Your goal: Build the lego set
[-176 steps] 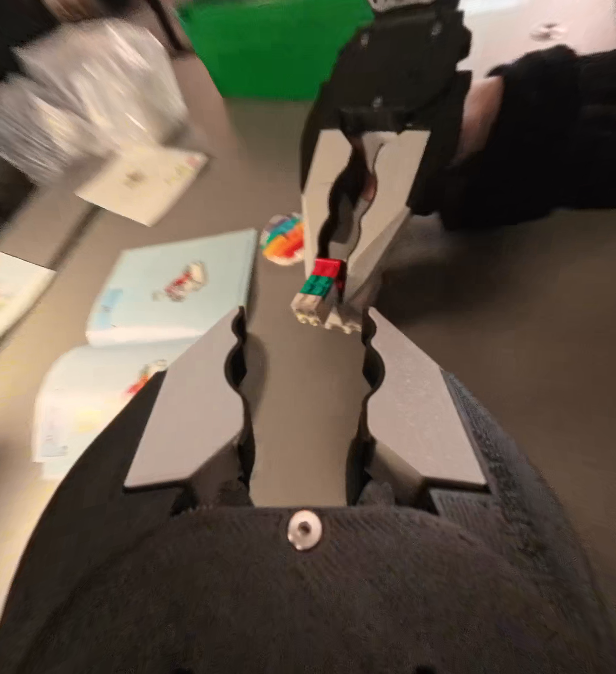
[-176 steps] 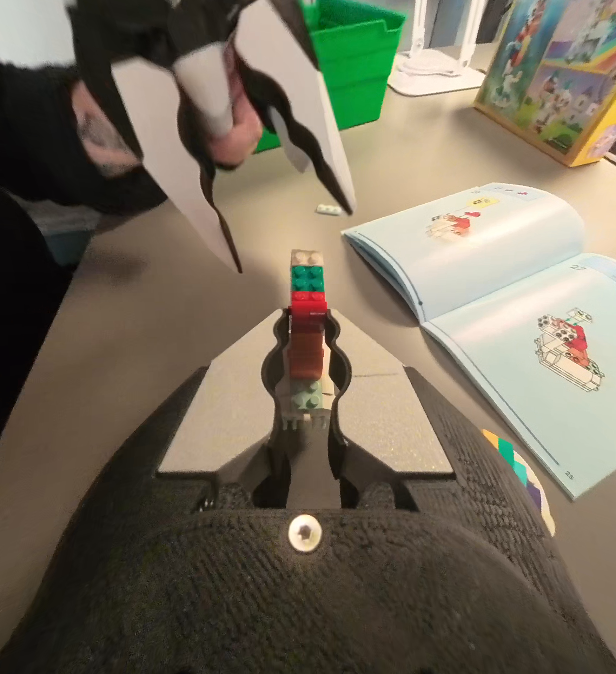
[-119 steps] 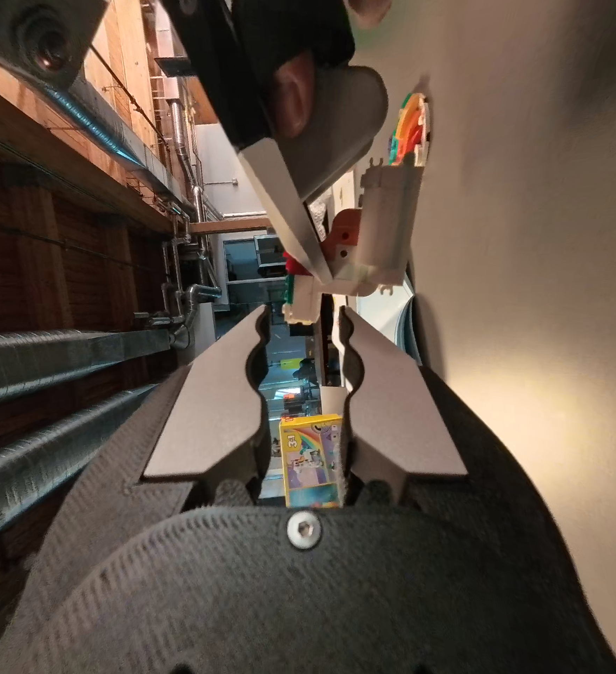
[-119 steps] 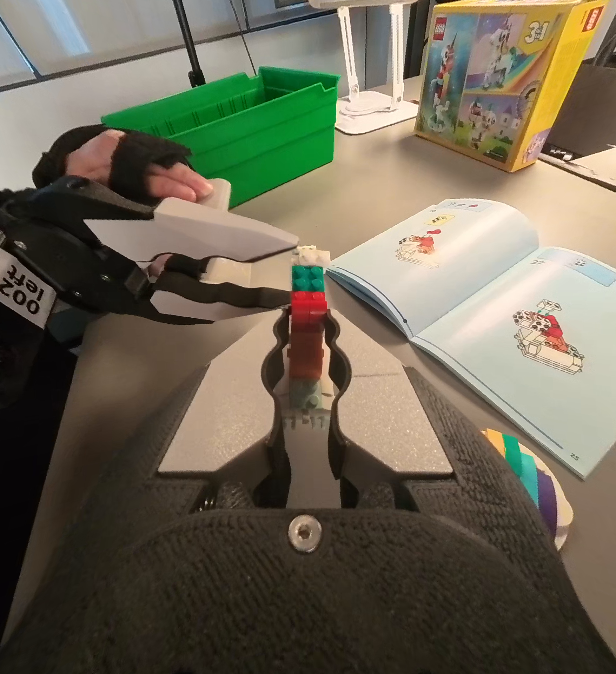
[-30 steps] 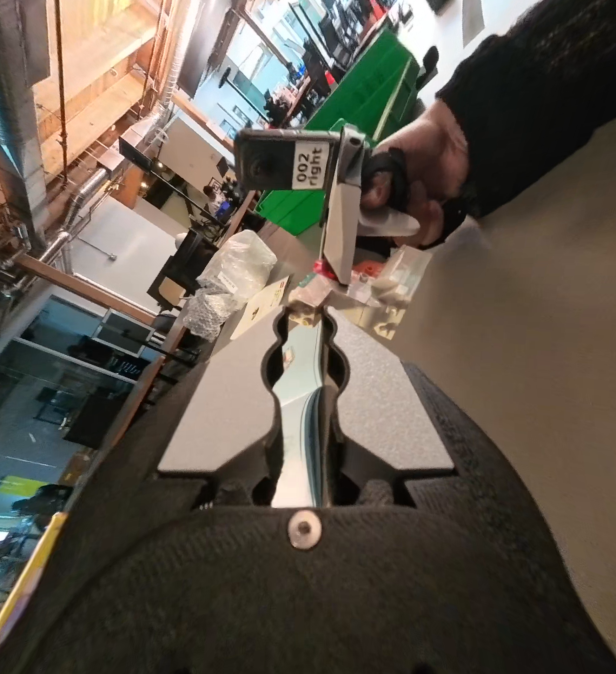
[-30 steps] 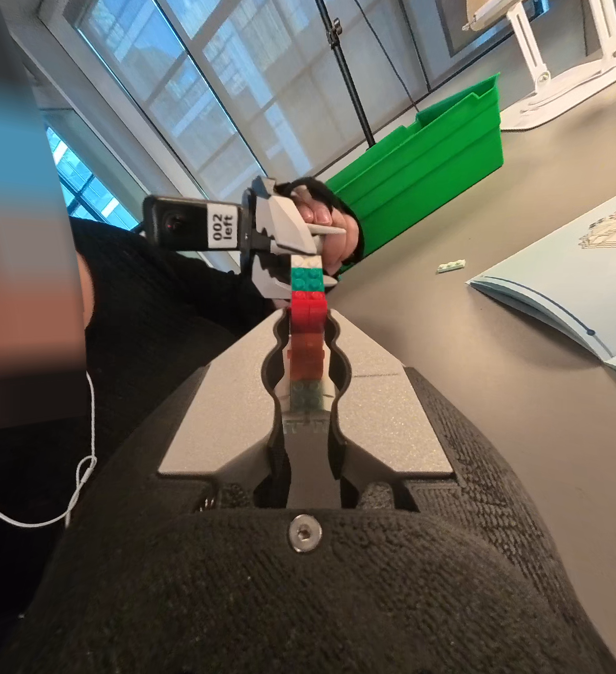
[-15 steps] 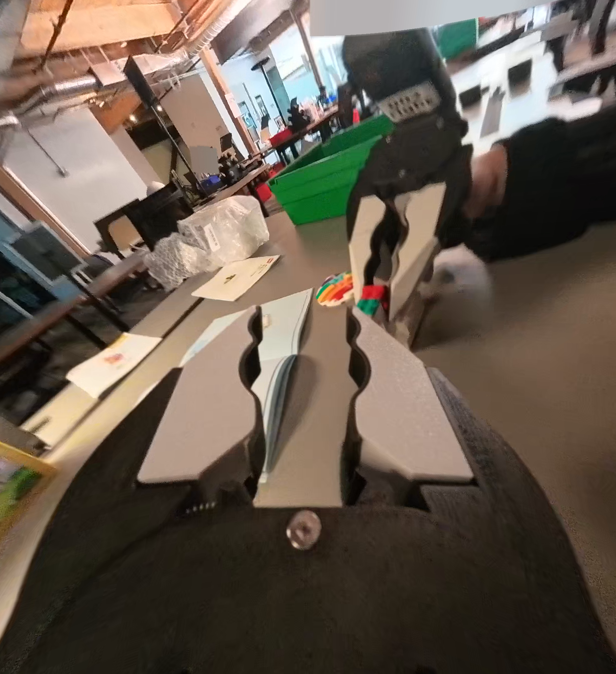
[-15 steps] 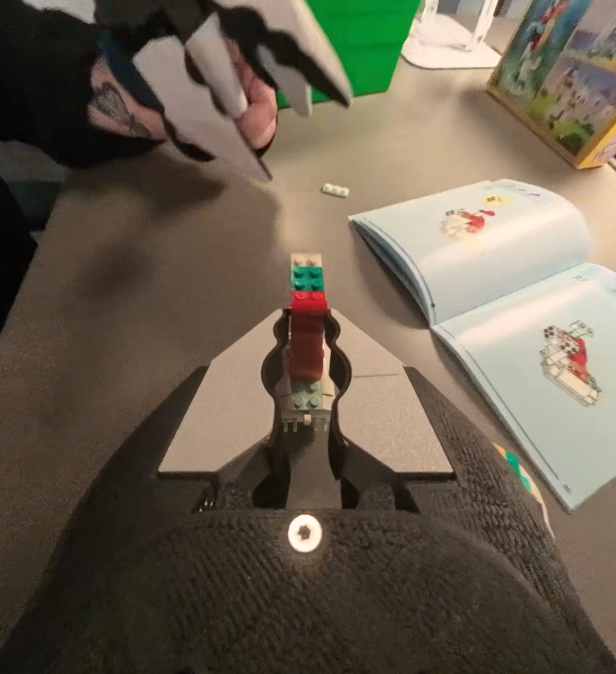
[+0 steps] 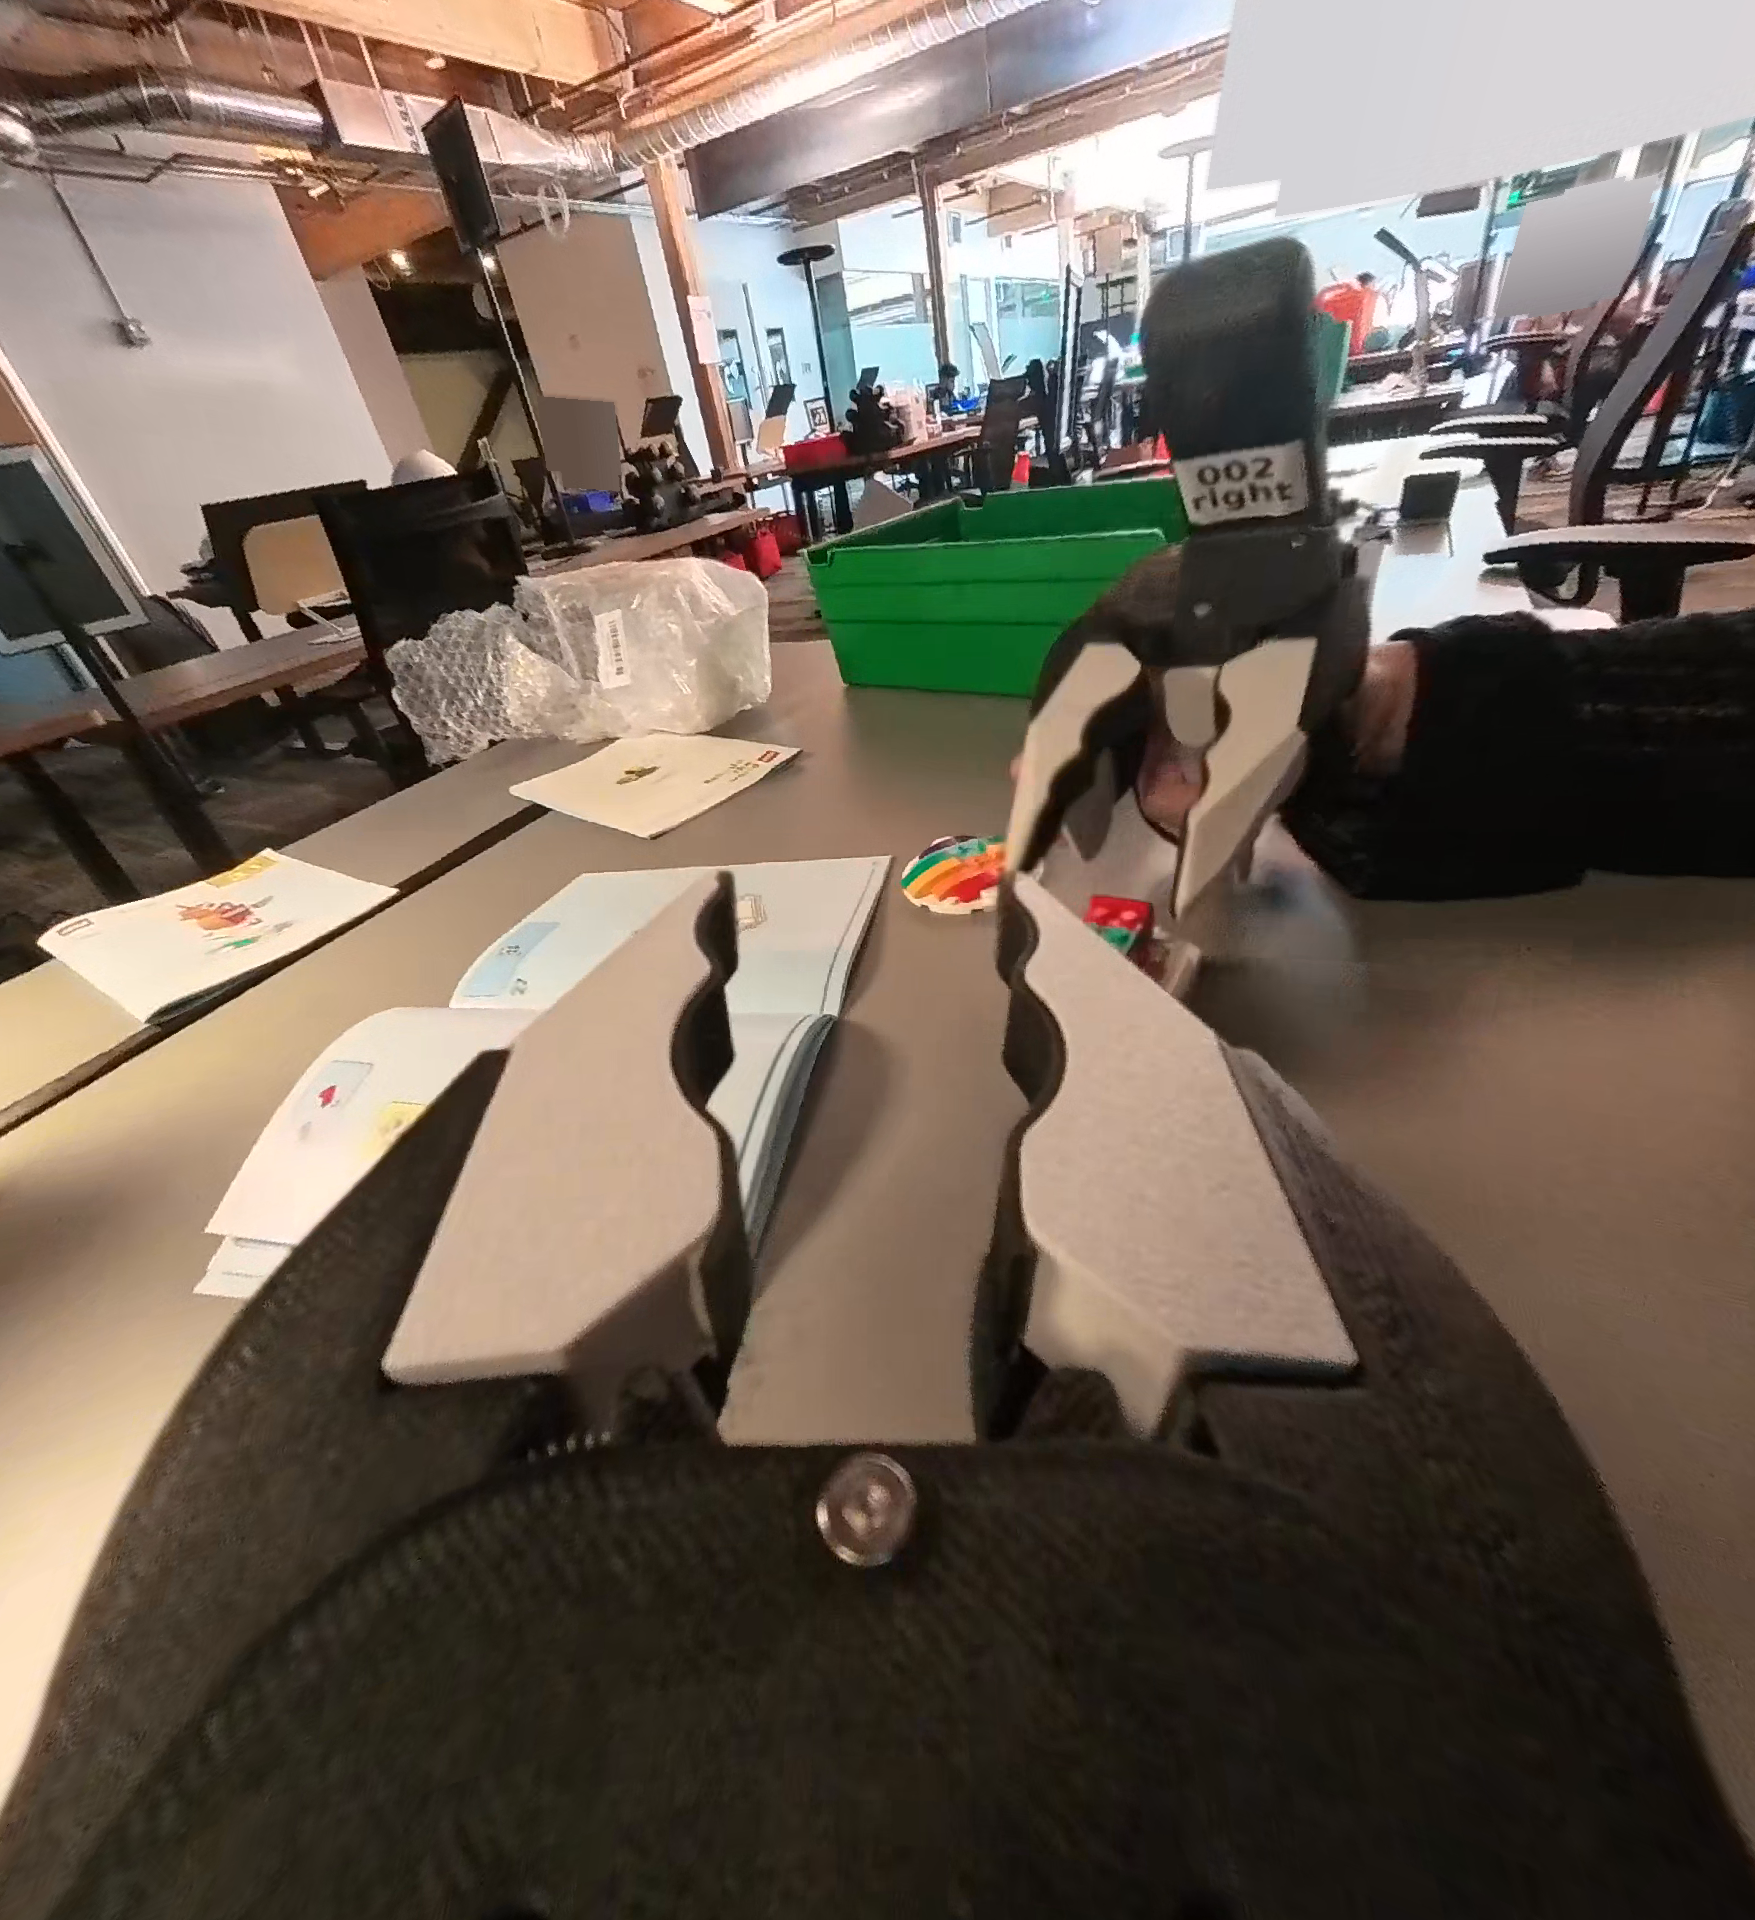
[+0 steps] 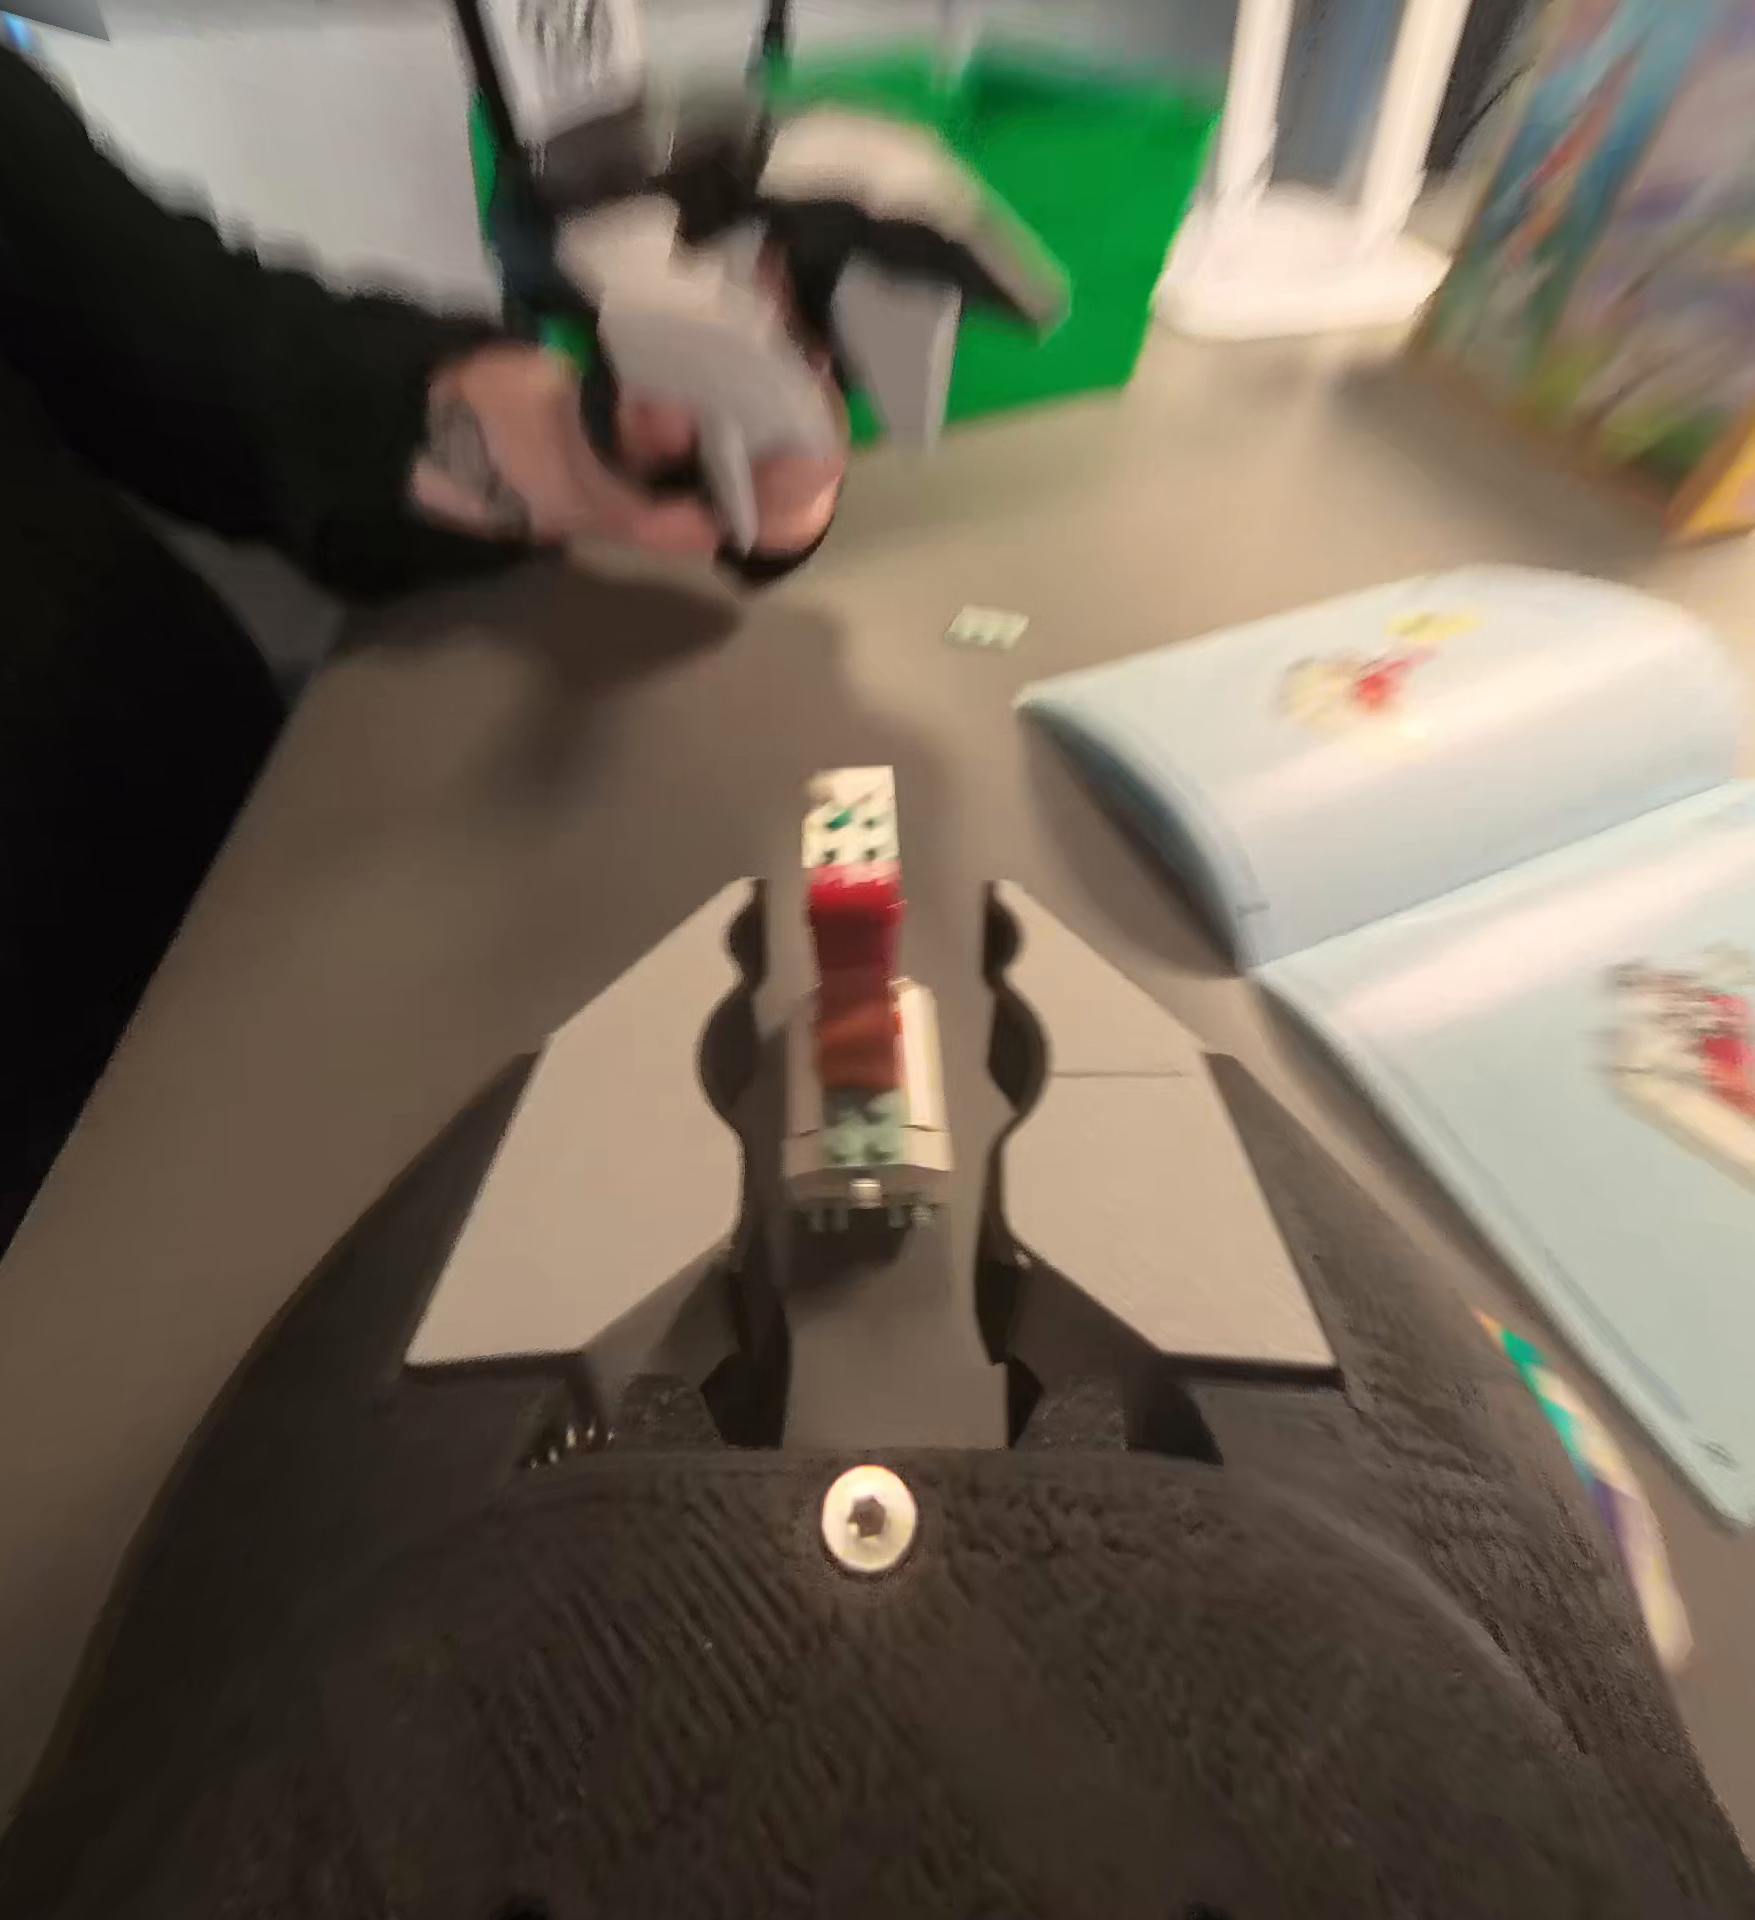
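The lego model [image 10: 857,997], a narrow stack of white, red, orange and green bricks, lies on the grey table [image 10: 499,831] between the jaws of my right gripper [image 10: 873,894]. The jaws are open, with a gap on each side of the model. In the left wrist view the model [image 9: 1120,923] sits under the open right gripper [image 9: 1107,878]. My left gripper [image 9: 862,894] is open and empty, held above the table and facing the right one. It shows blurred in the right wrist view [image 10: 811,395]. A small pale green plate [image 10: 987,627] lies loose beyond the model.
An open instruction booklet [image 10: 1372,790] lies right of the model, with a rainbow piece [image 9: 956,871] near it. A green bin [image 9: 966,613] stands at the back, with a bubble-wrap bag [image 9: 603,655] and more booklets [image 9: 665,779]. The set's box [image 10: 1683,260] stands at the far right. There is about 10 cm between the tips of the two grippers.
My right gripper has opened and let go of the model, which now rests on the table. My left gripper has opened wider and drawn back, levelling out.
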`<state>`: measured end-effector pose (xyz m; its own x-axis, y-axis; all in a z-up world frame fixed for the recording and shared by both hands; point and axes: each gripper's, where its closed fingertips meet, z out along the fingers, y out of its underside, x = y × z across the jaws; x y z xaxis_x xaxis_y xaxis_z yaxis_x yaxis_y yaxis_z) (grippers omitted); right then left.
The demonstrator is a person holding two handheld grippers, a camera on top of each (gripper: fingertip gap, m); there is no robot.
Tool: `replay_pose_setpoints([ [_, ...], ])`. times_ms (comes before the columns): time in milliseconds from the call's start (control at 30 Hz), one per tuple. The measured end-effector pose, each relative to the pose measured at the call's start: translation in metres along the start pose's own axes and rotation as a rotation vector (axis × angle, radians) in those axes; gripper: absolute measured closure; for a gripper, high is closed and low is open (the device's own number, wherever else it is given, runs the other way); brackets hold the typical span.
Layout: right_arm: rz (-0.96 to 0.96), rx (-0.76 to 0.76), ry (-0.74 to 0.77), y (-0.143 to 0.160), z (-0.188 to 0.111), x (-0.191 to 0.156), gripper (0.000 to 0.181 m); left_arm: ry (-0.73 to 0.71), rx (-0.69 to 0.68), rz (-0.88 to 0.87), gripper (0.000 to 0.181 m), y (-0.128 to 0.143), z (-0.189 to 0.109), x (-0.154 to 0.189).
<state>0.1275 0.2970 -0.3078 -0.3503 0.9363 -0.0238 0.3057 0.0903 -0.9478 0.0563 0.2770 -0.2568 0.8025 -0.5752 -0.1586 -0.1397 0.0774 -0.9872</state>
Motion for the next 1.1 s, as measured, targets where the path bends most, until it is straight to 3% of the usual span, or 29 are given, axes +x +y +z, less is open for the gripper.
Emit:
replay_pose_setpoints([
  [100,-0.016,0.189,0.109,-0.024,-0.022,0.022,0.131,-0.004,-0.002,0.041,0.133,-0.001,0.000,0.002],
  [233,-0.063,0.446,0.478,-0.045,-0.073,0.070,0.142,0.027,-0.031,0.084,0.133,0.004,0.004,0.014],
  [333,-0.082,0.462,0.729,-0.038,-0.107,0.099,0.155,0.056,-0.051,0.092,0.133,0.009,0.007,0.022],
  [433,-0.074,0.445,0.846,-0.032,-0.123,0.111,0.162,0.065,-0.064,0.091,0.133,0.013,0.008,0.024],
  [867,-0.149,0.375,0.876,-0.029,-0.117,0.109,0.167,0.068,-0.042,-0.042,0.134,0.013,0.007,0.013],
  [1100,-0.139,0.363,0.872,-0.027,-0.115,0.110,0.167,0.079,-0.063,-0.026,0.135,0.016,0.009,0.017],
])
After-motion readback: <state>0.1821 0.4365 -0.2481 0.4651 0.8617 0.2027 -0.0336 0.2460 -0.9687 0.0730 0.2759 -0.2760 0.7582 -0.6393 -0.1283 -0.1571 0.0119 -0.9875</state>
